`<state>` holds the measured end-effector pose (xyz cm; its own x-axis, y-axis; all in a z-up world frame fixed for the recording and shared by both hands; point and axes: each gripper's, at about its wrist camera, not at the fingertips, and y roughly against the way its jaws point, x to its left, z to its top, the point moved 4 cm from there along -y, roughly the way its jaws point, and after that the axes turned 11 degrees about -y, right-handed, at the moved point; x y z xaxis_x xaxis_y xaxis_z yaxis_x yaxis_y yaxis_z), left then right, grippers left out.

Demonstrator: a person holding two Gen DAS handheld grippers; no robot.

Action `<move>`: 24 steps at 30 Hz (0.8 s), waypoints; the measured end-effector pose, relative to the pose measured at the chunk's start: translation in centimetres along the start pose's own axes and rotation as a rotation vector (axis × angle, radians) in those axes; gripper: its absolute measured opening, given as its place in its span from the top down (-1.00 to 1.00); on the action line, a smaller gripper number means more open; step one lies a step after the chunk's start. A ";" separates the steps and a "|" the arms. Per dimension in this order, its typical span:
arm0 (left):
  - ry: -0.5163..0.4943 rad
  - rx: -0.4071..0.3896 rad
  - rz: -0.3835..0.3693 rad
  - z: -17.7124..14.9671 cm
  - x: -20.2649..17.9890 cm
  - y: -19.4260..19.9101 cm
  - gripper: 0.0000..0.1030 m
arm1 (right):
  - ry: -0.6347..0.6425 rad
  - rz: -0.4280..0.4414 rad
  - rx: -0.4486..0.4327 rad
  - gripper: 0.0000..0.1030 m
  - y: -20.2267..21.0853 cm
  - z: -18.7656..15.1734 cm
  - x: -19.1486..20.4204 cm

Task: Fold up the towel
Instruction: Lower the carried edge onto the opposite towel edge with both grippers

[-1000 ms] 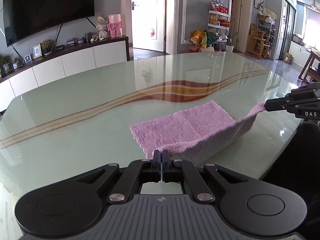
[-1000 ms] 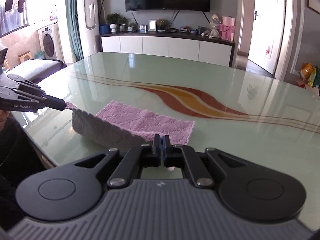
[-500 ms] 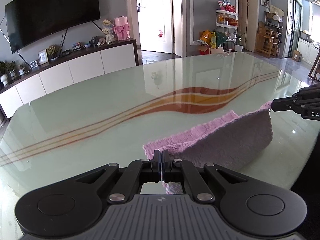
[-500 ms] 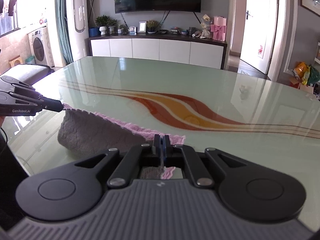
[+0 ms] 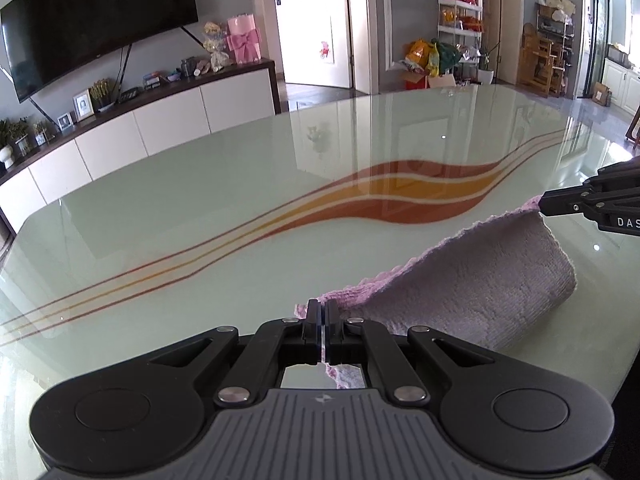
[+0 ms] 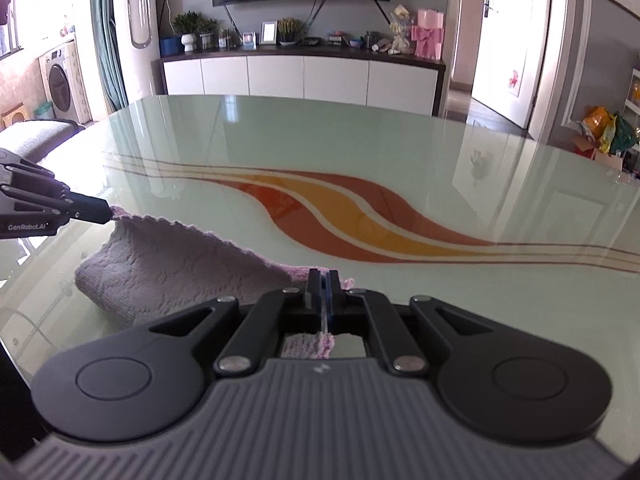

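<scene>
Left claw (image 5: 321, 308) was fully closed, pads pinched on one corner of the towel (image 5: 480, 280); a bit of pink edge poked out behind the pads in the left wrist view. Right claw (image 6: 323, 280) was likewise clamped tight on the other corner, pink fringe visible below its fingers. In the left wrist view the right claw (image 5: 560, 206) came in from the right edge, tip biting the towel's far top corner; in the right wrist view the left claw (image 6: 96, 212) came in from the left doing the same. Towel (image 6: 180, 264) was stretched between the two claws, held-up edge raised, grey-lilac back face toward the cameras, brighter pink showing along the top edge. Its lower part curled down onto the glossy green counter (image 5: 240, 216), near the front edge and in front of the orange-red wave stripes (image 6: 360, 216). Whether the raised edge touched the counter anywhere: couldn't tell.
</scene>
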<state>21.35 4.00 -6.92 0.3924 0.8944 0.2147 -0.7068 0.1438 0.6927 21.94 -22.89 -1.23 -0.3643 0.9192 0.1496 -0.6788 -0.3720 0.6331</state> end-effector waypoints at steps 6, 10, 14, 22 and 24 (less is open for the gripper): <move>-0.008 0.038 -0.011 -0.6 -0.1 -1.3 0.98 | -0.010 -0.009 0.039 0.96 -1.3 -0.3 -0.1; -0.007 0.048 -0.014 -0.7 0.1 -1.9 0.97 | -0.015 -0.016 0.053 0.96 -1.8 -0.5 -0.3; -0.011 0.058 -0.016 -0.6 0.2 -2.2 0.97 | -0.025 -0.020 0.062 0.95 -2.4 -0.4 -0.6; -0.017 0.070 -0.005 -0.9 0.1 -2.7 0.79 | -0.023 -0.035 0.067 0.93 -3.2 -0.6 -0.7; -0.007 0.070 0.008 -0.9 0.4 -2.7 0.73 | -0.024 -0.039 0.059 0.87 -3.3 -0.6 -0.7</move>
<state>22.87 4.37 -9.37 0.3915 0.8922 0.2253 -0.6668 0.1063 0.7376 24.08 -22.42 -3.85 -0.3229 0.9358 0.1414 -0.6534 -0.3285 0.6820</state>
